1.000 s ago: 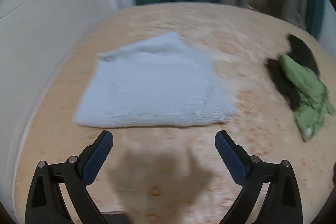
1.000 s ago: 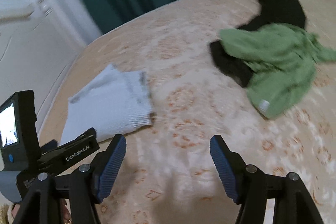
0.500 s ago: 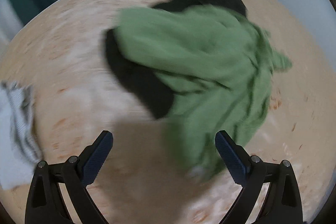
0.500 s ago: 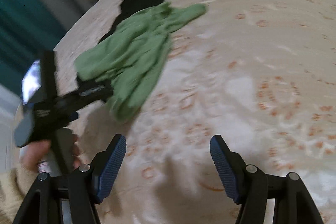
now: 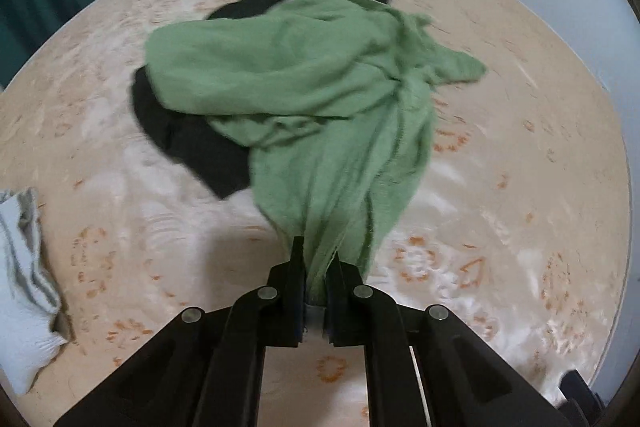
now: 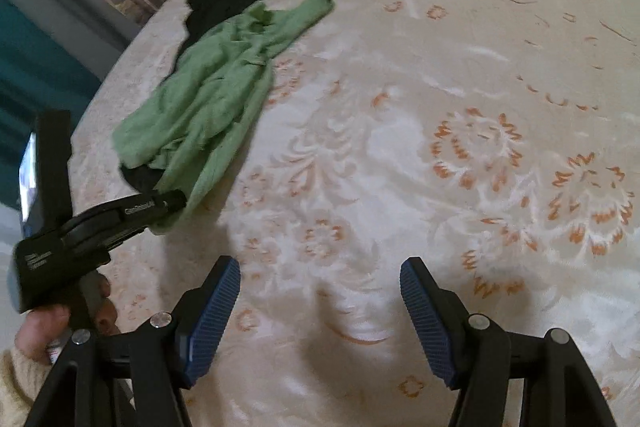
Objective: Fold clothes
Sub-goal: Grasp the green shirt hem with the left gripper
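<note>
At the far left edge of the left wrist view lies a pale blue folded garment (image 5: 24, 283), well apart from the work in hand. Right of it, filling the middle of that frame, the green garment (image 5: 304, 99) sprawls crumpled over a black garment (image 5: 192, 143) on the patterned bedspread (image 5: 500, 227), its bulk in the upper half and one gathered end drawn down as a narrowing tail to the lower centre. There the left gripper (image 5: 318, 267) is closing its jaws, with the pads already pinching that tail of green cloth between them. So the garment's long axis runs straight away from this gripper, up the frame. In the right wrist view the person's hand (image 6: 60, 311) and that same tool sit at lower left, the green garment stretching from it toward the upper middle, while the right gripper (image 6: 320, 299) at the bottom stands with its jaws wide apart and nothing between them, over bare bedspread. The cloth lies up and to the left of it, so the left hand is plainly the nearer; the free one would likely have to swing across to take a second hold
</note>
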Demonstrator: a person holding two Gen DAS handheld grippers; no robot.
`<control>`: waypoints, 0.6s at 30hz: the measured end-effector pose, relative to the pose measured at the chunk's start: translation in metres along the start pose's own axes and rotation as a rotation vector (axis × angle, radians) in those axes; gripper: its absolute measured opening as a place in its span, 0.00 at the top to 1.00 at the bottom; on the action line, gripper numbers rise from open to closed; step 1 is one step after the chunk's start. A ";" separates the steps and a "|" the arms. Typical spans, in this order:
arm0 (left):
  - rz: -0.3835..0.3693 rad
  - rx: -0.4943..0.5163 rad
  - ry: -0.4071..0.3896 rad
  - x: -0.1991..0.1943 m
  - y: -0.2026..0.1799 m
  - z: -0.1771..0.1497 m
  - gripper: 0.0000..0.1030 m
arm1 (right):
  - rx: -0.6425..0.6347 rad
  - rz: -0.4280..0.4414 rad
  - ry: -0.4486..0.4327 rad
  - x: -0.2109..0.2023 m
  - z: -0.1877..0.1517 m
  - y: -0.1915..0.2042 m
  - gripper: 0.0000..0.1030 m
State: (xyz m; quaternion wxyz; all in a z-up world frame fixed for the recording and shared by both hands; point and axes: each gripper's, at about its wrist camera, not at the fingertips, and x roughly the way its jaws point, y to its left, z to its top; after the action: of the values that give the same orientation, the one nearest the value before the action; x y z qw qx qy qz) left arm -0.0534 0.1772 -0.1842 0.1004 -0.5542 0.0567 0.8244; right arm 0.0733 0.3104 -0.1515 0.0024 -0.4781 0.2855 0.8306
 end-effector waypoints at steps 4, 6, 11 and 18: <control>0.060 -0.074 -0.033 -0.017 0.046 -0.010 0.79 | -0.171 0.143 -0.019 -0.021 0.004 0.051 0.33; 0.088 -0.115 -0.056 -0.029 0.075 -0.016 0.53 | -0.384 0.196 -0.052 -0.036 0.002 0.105 0.33; 0.265 -0.258 -0.097 -0.085 0.151 -0.049 0.26 | -0.798 0.296 -0.075 -0.053 -0.022 0.210 0.28; 0.343 -0.383 -0.061 -0.127 0.199 -0.103 0.14 | -1.006 0.348 -0.049 -0.060 -0.055 0.246 0.17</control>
State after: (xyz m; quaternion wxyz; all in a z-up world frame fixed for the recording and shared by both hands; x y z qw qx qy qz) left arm 0.0405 -0.0502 -0.1092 -0.1458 -0.5203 -0.0106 0.8414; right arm 0.0816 0.0950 -0.0083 -0.3580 -0.3461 -0.0730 0.8641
